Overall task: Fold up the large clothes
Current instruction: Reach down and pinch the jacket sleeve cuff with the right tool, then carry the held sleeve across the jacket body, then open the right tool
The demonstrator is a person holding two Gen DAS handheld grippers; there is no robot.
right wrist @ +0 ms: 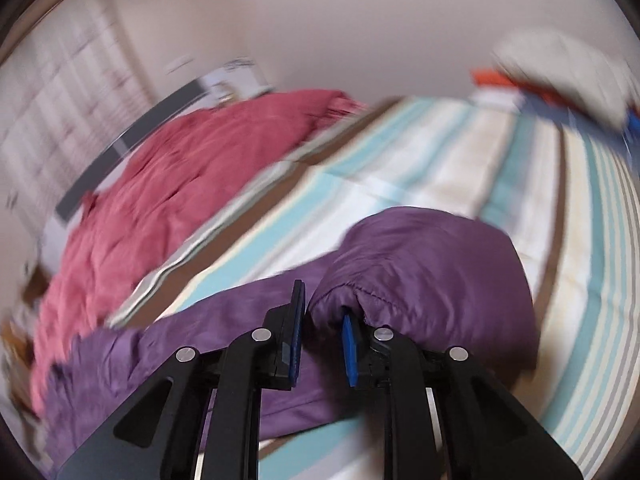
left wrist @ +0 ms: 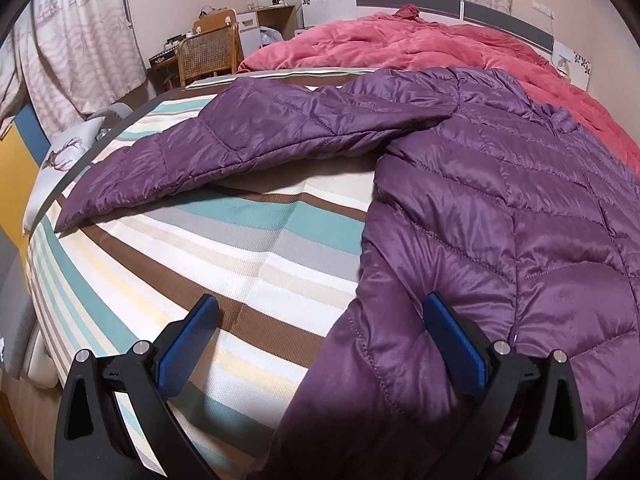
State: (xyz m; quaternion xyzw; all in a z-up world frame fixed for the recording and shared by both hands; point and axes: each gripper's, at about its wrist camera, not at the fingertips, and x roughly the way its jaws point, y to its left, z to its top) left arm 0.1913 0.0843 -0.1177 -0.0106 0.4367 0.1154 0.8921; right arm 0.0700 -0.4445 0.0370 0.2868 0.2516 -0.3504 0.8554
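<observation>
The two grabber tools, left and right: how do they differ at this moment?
The left gripper stands wide open, its blue pads apart over the purple jacket's hem and the striped bedsheet, gripping nothing. The right gripper is nearly closed and pinches a sleeve cuff of that jacket. The left view is sharp; the right view is blurred. Both have black bodies with blue pads.

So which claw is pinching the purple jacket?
The right claw: it pinches a sleeve cuff of the purple jacket. The left claw is wide open.
</observation>
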